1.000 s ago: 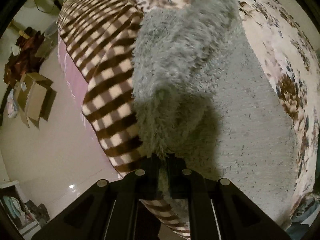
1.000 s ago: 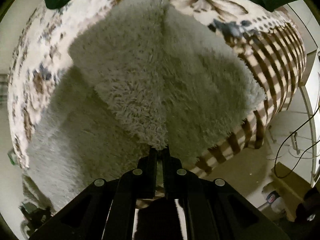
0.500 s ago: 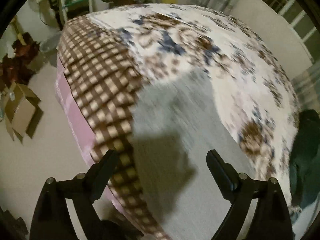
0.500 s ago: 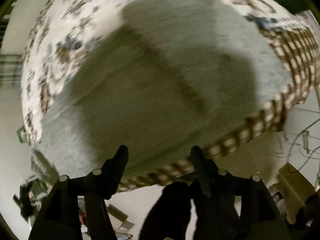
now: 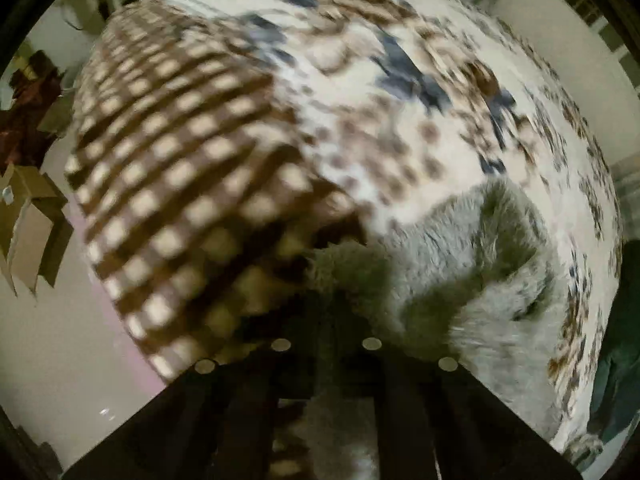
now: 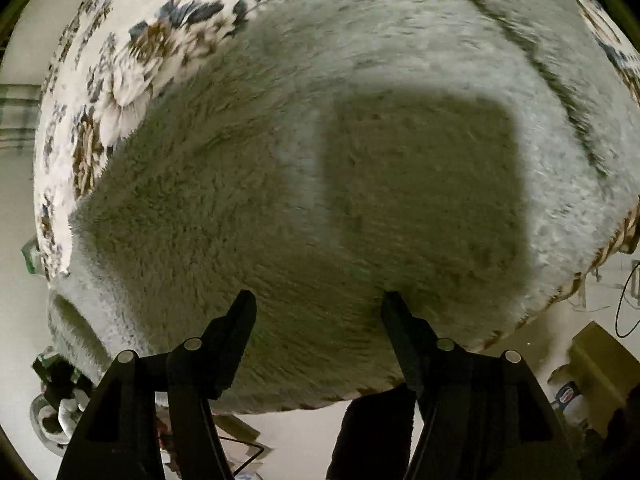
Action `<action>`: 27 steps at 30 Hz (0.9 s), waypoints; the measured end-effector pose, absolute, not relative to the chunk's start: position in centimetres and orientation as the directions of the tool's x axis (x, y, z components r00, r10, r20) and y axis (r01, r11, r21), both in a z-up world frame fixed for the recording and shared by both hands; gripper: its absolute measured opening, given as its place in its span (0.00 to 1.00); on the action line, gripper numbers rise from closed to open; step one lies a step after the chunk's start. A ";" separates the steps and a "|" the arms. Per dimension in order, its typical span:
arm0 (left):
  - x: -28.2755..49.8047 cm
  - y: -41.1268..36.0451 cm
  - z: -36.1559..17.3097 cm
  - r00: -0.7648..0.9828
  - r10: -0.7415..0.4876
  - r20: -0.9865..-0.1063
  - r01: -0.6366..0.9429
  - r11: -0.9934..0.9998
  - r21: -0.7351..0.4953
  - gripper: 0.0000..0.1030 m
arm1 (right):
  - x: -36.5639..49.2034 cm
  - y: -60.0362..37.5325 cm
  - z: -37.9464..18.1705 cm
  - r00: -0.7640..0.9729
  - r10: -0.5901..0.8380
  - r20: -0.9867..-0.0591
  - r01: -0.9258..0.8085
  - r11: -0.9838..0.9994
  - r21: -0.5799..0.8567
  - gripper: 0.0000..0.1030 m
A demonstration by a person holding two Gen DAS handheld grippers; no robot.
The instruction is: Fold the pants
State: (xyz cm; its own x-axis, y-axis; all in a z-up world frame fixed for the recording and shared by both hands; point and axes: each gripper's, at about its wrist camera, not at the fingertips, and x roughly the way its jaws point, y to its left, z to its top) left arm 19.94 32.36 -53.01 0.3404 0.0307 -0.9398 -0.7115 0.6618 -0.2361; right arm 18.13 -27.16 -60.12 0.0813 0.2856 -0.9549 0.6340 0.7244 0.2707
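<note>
The grey fluffy pants (image 6: 360,160) lie on a bed with a floral and brown-checked blanket (image 5: 192,152). In the left wrist view my left gripper (image 5: 326,300) is shut on an edge of the pants (image 5: 460,272), and the cloth bunches up to the right of the fingers. The view is blurred. In the right wrist view my right gripper (image 6: 318,308) is open and empty, its fingers (image 6: 240,320) just above the flat pants near the bed's front edge. A fold seam (image 6: 540,64) runs across the upper right.
The bed edge drops to a pale floor (image 5: 60,340). Cardboard boxes (image 5: 28,224) stand at the left. A dark green garment (image 5: 616,352) lies at the bed's right side. A box (image 6: 600,360) and cables (image 6: 624,300) are on the floor at the right.
Both grippers let go of the folded pants and opened. The left gripper has since shut on an edge of the pants; the right gripper stays open, lower over the cloth.
</note>
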 end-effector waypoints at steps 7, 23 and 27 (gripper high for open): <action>14.5 39.3 -52.3 0.393 -0.009 -0.919 -0.796 0.497 -0.346 0.01 | 19.7 -25.6 -59.8 0.072 0.270 -0.960 0.603 0.755 0.258 0.66; 21.2 30.5 -51.0 0.450 -0.284 -0.847 -0.574 0.634 -0.518 0.38 | 19.7 -22.8 -59.7 0.071 0.279 -0.958 0.592 0.761 0.266 0.66; 21.0 31.2 -50.4 0.478 -0.199 -0.855 -0.568 0.673 -0.474 0.09 | 19.4 -23.2 -59.7 0.088 0.286 -0.954 0.610 0.742 0.278 0.66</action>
